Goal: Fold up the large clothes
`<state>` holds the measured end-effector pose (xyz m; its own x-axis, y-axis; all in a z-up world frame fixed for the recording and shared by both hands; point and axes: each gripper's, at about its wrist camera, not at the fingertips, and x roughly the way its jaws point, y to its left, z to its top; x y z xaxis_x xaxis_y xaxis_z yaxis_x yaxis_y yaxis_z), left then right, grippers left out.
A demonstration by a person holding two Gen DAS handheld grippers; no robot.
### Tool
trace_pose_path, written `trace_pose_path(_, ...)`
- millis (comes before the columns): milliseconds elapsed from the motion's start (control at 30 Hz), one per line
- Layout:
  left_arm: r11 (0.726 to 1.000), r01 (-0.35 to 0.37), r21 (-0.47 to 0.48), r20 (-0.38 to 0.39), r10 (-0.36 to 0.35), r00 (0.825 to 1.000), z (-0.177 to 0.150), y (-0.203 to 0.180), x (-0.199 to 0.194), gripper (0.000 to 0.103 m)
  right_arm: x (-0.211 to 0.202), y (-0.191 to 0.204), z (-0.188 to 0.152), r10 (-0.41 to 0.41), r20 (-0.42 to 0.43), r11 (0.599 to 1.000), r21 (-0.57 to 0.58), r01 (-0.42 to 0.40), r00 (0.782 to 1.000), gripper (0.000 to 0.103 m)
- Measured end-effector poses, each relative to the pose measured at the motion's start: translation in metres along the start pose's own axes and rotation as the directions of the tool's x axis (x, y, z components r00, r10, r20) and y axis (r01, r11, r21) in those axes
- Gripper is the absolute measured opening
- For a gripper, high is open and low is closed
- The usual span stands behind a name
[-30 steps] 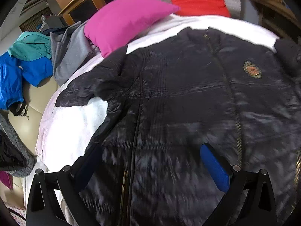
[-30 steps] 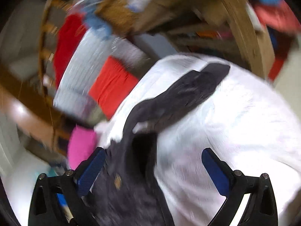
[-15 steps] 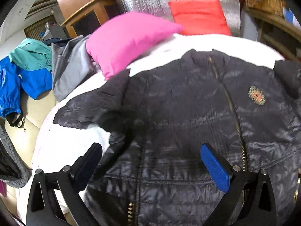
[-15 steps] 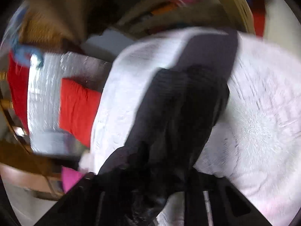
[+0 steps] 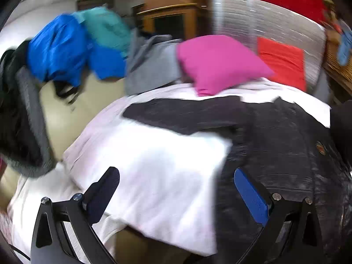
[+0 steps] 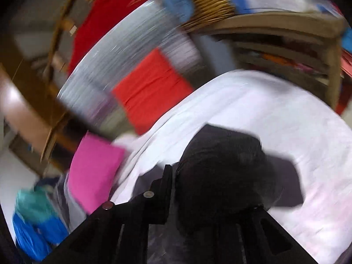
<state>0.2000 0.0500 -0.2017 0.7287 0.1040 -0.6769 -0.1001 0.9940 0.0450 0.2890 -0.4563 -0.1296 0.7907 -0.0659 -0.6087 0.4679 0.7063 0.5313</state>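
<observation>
- Left gripper (image 5: 176, 184): fingers (image 5: 250, 194) spread wide with nothing between them. White sheet (image 5: 154, 165) lies under the gap, and the jacket's edge is just beside the blue pad.
- Right gripper (image 6: 211, 200): fingers drawn together on a bunched fold of the jacket (image 6: 222, 171), which bulges up ahead of the tips. The pads themselves are hidden by cloth.
- The jacket (image 5: 286, 154) lies spread on the sheet, one sleeve (image 5: 187, 114) stretched flat ahead of the left fingers toward the pink pillow (image 5: 217, 63).
- Handling, as a judgement: quilted, shiny shell, so probably light, soft and slippery. It will slump and slide rather than hold a crease. Pinching at a seam, cuff or hem should hold better than pinching a smooth panel.
- A likely hold for the left fingers is the sleeve end, ahead and to their left.
- Count: one jacket, one pink pillow, one red cushion (image 5: 283, 61).
- A heap of other clothes (image 5: 72, 48) sits beyond the left finger. Blur keeps me from counting it.
</observation>
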Motion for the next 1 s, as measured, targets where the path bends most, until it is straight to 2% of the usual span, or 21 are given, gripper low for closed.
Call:
trace_pose_path(67, 0.999, -0.017, -0.035, -0.012, 0.017, 1.000, -0.006, 0.021, 0.002, 0.103, 0.018, 0.037, -0.031, 0.007, -0.058, 0.998, -0.057, -0.010, 0.998, 0.016)
trace_pose_path(133, 0.998, -0.034, -0.055, -0.024, 0.033, 0.999, -0.012, 0.037, 0.005, 0.103, 0.042, 0.052, -0.050, 0.010, -0.104, 0.995, -0.094, -0.020, 0.995, 0.016)
trace_pose_path(200, 0.996, -0.058, -0.069, -0.037, 0.055, 0.998, -0.018, 0.051, 0.007, 0.103, 0.062, 0.070, -0.085, 0.013, -0.168, 0.991, -0.126, -0.035, 0.986, 0.016)
trace_pose_path(300, 0.993, -0.087, -0.077, -0.056, 0.083, 0.995, -0.026, 0.067, 0.009, 0.103, 0.085, 0.073, -0.135, -0.005, -0.257, 0.984, -0.174, -0.041, 0.966, 0.016)
trace_pose_path(400, 0.992, -0.105, -0.073, -0.069, 0.100, 0.993, -0.029, 0.071, 0.010, 0.103, 0.106, 0.067, -0.174, -0.024, -0.357, 0.976, -0.212, -0.056, 0.934, 0.023)
trace_pose_path(467, 0.992, -0.109, -0.065, -0.071, 0.104, 0.992, -0.029, 0.069, 0.009, 0.103, 0.115, 0.060, -0.191, -0.011, -0.428, 0.974, -0.211, -0.088, 0.904, 0.053)
trace_pose_path(500, 0.992, -0.111, -0.058, -0.071, 0.107, 0.992, -0.028, 0.065, 0.008, 0.103, 0.120, 0.059, -0.195, 0.018, -0.462, 0.973, -0.198, -0.123, 0.887, 0.077)
trace_pose_path(533, 0.992, -0.113, -0.052, -0.070, 0.109, 0.992, -0.026, 0.062, 0.007, 0.103, 0.117, 0.059, -0.199, 0.047, -0.478, 0.969, -0.191, -0.156, 0.877, 0.082)
trace_pose_path(600, 0.993, -0.115, -0.039, -0.065, 0.112, 0.992, -0.022, 0.056, 0.004, 0.103, 0.106, 0.061, -0.202, 0.068, -0.495, 0.949, -0.236, -0.210, 0.866, 0.082)
trace_pose_path(700, 0.994, -0.105, -0.015, -0.055, 0.104, 0.993, -0.014, 0.041, -0.001, 0.103, 0.084, 0.057, -0.195, 0.141, -0.537, 0.905, -0.270, -0.329, 0.831, 0.083)
trace_pose_path(800, 0.997, -0.071, 0.026, -0.049, 0.072, 0.996, -0.002, 0.018, -0.004, 0.103, 0.052, 0.024, -0.172, 0.258, -0.559, 0.867, -0.226, -0.444, 0.788, 0.084)
trace_pose_path(833, 0.998, -0.054, 0.041, -0.050, 0.056, 0.997, 0.003, 0.008, -0.004, 0.103, 0.043, 0.010, -0.164, 0.295, -0.547, 0.858, -0.209, -0.469, 0.783, 0.085)
trace_pose_path(933, 0.996, 0.023, 0.087, -0.069, -0.017, 0.997, 0.022, -0.032, 0.000, 0.103, 0.020, -0.047, -0.132, 0.429, -0.436, 0.846, -0.112, -0.521, 0.791, 0.090)
trace_pose_path(1000, 0.991, 0.069, 0.113, -0.079, -0.060, 0.995, 0.033, -0.060, 0.005, 0.103, 0.021, -0.081, -0.113, 0.460, -0.335, 0.869, -0.019, -0.494, 0.822, 0.091)
